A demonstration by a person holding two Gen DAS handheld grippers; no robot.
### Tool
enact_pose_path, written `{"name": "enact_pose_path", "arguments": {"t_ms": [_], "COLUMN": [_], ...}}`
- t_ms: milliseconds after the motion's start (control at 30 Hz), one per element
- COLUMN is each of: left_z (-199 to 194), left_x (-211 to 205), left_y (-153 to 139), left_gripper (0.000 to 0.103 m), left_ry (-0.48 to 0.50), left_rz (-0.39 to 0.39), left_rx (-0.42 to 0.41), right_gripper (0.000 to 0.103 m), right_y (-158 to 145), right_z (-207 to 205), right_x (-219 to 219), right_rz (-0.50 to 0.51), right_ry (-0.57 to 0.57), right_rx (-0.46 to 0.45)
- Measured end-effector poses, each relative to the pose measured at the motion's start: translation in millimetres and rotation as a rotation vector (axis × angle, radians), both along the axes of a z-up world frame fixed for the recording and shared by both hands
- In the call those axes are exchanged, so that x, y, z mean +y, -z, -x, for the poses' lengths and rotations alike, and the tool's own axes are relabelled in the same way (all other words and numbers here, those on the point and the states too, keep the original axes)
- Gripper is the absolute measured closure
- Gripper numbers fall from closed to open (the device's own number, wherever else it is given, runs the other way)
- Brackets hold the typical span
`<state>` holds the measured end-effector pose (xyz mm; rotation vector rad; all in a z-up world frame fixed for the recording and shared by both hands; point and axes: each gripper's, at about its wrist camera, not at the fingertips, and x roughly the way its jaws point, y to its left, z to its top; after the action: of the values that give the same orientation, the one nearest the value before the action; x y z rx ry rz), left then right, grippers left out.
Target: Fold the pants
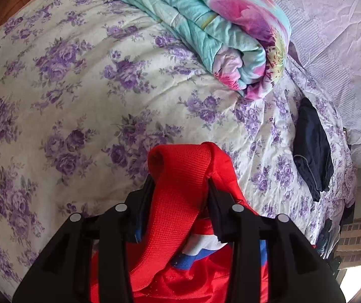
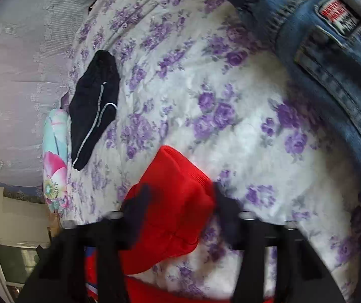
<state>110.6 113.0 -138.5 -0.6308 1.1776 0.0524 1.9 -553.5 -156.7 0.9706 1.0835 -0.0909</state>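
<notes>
The red pants [image 1: 180, 202] hang bunched over the flower-print bed [image 1: 79, 88]. The left gripper [image 1: 180, 192] has its 2 fingers clenched on the ribbed red waistband, which rises in a fold between them. The right gripper [image 2: 177, 207] shows blurred; its fingers flank another red fold [image 2: 170, 202] and appear closed on it. Beyond the left fingers lies a rolled quilt [image 1: 218, 32]; dark shorts [image 2: 94, 106] lie beyond and left of the right fingers, jeans [image 2: 331, 63] to their right.
</notes>
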Motion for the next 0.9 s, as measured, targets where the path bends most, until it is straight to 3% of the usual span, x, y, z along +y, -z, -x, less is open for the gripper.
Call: {"name": "enact_pose_path", "arguments": {"t_ms": [100, 200, 267, 333, 367, 400, 433, 467, 500, 567, 667, 767, 900], "left_z": [-2, -2, 1, -2, -6, -9, -10, -8, -4, 7, 12, 13, 25], "left_x": [-3, -10, -11, -6, -1, 4, 8, 15, 21, 28, 33, 33, 27], "left_y": [-30, -63, -76, -67, -49, -34, -23, -4, 2, 7, 1, -1, -3], "left_gripper": [0.069, 0.069, 0.069, 0.057, 0.048, 0.042, 0.043, 0.043, 0.043, 0.043, 0.035, 0.035, 0.033], "left_ry": [0.01, 0.033, 0.035, 0.031, 0.01, -0.011, -0.026, -0.059, -0.074, -0.096, -0.102, -0.084, -0.063], "left_rz": [0.052, 0.013, -0.02, -0.038, -0.062, -0.077, -0.068, -0.042, -0.016, 0.028, -0.023, -0.012, -0.089], "left_rx": [-0.11, -0.211, -0.251, -0.208, -0.145, -0.096, -0.06, 0.013, 0.032, 0.022, 0.013, 0.02, 0.042], "right_gripper": [0.09, 0.09, 0.09, 0.081, 0.054, 0.044, 0.045, 0.045, 0.044, 0.044, 0.044, 0.044, 0.046], "right_y": [-38, -92, -112, -100, -82, -57, -41, -31, -29, -35, -37, -24, -1], "right_z": [-11, -14, -7, 2, 5, 12, 23, 36, 49, 57, 39, 11, -17], "right_x": [3, -4, -15, -31, -39, -51, -61, -67, -70, -65, -47, -29, -17], "right_rz": [-0.016, 0.024, 0.055, 0.126, 0.164, 0.178, 0.155, 0.104, 0.058, 0.076, 0.136, 0.068, -0.045], "right_ry": [-0.005, -0.009, 0.01, 0.023, 0.03, 0.06, 0.107, 0.157, 0.202, 0.197, 0.092, 0.044, 0.112], "right_rx": [-0.108, -0.238, -0.268, -0.17, -0.079, 0.033, 0.092, 0.09, 0.048, 0.011, 0.026, 0.005, -0.036]}}
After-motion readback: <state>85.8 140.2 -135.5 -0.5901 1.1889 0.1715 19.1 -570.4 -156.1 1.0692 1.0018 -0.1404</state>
